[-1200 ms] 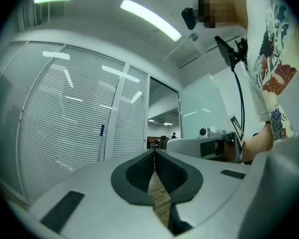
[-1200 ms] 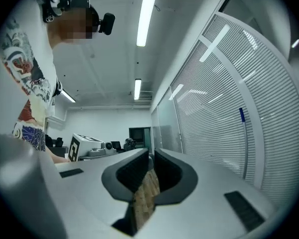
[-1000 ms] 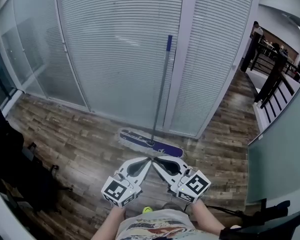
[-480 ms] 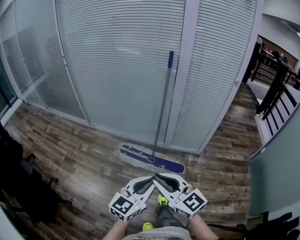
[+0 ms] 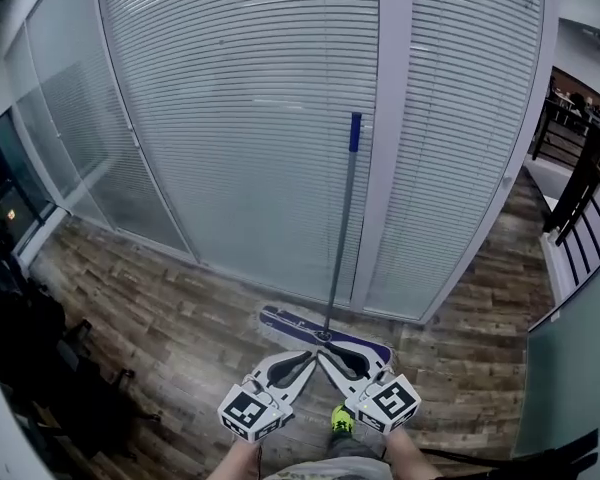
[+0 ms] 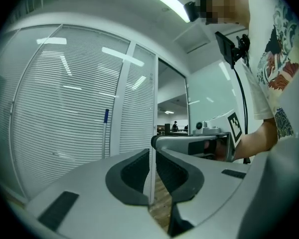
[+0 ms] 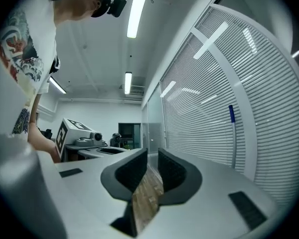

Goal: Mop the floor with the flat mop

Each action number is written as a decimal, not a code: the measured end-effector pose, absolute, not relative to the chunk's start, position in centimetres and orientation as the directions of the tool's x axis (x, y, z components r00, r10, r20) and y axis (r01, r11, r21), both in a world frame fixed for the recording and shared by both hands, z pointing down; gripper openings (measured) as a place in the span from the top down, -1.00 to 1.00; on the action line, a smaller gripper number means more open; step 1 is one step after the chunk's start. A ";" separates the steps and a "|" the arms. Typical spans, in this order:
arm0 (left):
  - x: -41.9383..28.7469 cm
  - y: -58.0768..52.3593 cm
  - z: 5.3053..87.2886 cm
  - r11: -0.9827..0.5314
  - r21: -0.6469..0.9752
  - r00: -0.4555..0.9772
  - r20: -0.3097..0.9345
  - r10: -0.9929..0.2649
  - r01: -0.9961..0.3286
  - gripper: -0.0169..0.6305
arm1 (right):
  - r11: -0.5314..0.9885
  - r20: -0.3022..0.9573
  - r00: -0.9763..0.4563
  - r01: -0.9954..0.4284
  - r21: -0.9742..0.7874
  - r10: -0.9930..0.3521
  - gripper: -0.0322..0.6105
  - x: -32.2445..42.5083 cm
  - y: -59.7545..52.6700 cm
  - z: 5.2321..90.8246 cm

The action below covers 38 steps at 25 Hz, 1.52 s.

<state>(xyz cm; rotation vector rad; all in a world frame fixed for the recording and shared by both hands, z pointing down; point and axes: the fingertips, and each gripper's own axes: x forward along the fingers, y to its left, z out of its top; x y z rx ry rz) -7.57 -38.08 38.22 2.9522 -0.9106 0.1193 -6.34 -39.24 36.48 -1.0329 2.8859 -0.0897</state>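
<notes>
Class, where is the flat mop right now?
In the head view, the mop stands at centre, its handle up against the glass wall, its flat head on the wooden floor just beyond the left gripper and right gripper.

Flat mop (image 5: 286, 321) on floor (image 5: 160, 308) lower centre, handle (image 5: 341, 238) against blinds wall (image 5: 240, 118); left gripper (image 5: 308, 355), right gripper (image 5: 326, 355) side by side just below.

Ceiling strip lights (image 7: 135, 11) are shining brightly overhead and reflecting as pale streaks on the glass partition (image 5: 250, 118). The wooden floor (image 5: 160, 308) is lying dimmer. Fisheye distortion is bending straight lines, and dark vignetting is ringing both gripper views.
</notes>
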 end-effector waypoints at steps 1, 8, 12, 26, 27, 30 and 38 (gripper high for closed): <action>-6.9 -39.5 38.4 -0.825 0.028 0.823 0.093 -0.560 -0.565 0.90 | 0.770 -0.049 -0.770 -0.631 -0.088 -0.636 0.75 -5.7 -40.8 36.6; -1.1 -48.4 40.2 -0.828 0.052 0.822 0.173 -0.543 -0.558 0.65 | 0.728 -0.028 -0.732 -0.673 -0.126 -0.681 0.74 0.4 -50.9 37.1; 1.6 -53.0 40.8 -0.822 0.025 0.810 0.192 -0.554 -0.569 0.63 | 0.741 -0.012 -0.747 -0.658 -0.132 -0.665 0.47 2.2 -55.2 37.9; 3.5 -65.4 40.7 -0.809 -0.053 0.788 0.201 -0.583 -0.585 0.63 | 0.777 -0.003 -0.778 -0.627 -0.059 -0.628 0.47 2.9 -66.6 37.6; 3.5 -66.2 40.8 -0.812 -0.053 0.791 0.196 -0.580 -0.582 0.63 | 0.769 -0.001 -0.770 -0.637 -0.054 -0.638 0.47 2.9 -67.7 37.7; 3.8 -69.7 40.9 -0.824 -0.044 0.807 0.181 -0.562 -0.565 0.63 | 0.746 0.013 -0.746 -0.665 -0.035 -0.665 0.47 2.7 -71.5 37.7; 5.3 -84.3 41.0 -0.871 -0.091 0.851 0.186 -0.492 -0.484 0.59 | 0.648 0.027 -0.649 -0.761 -0.028 -0.761 0.46 3.9 -85.8 37.9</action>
